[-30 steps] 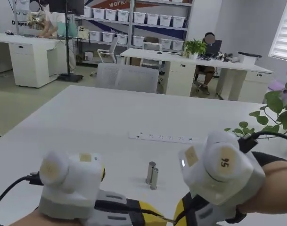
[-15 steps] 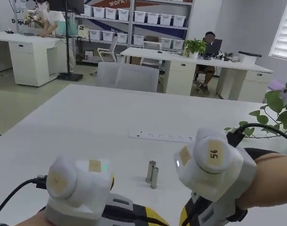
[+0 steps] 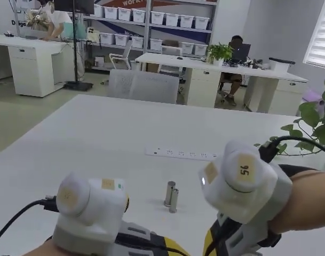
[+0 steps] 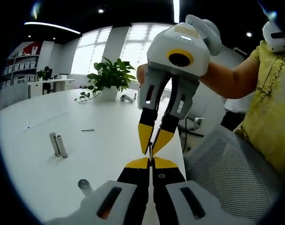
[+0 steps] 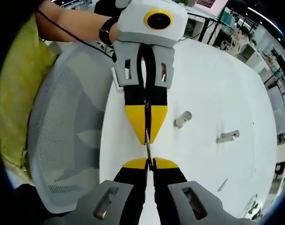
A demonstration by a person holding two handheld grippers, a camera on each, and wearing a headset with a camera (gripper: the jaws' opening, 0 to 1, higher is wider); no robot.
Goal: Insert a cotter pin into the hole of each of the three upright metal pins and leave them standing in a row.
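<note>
At the near edge of the desk [image 3: 125, 133], the left gripper [image 4: 150, 161] and right gripper [image 5: 149, 164] meet tip to tip, both clamped on one thin cotter pin [image 5: 147, 140] – apparently the first. Beyond stand a lone metal pin [image 5: 183, 119], then two metal pins [image 3: 171, 196] side by side mid-desk, none visibly pinned – all three seemingly still to do; a spare cotter pin [image 4: 87, 130] lies farther off

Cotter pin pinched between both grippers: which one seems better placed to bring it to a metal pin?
Probably left: the left gripper and right gripper both pinch the cotter pin, but the lone metal pin sits closest to the left one.
</note>
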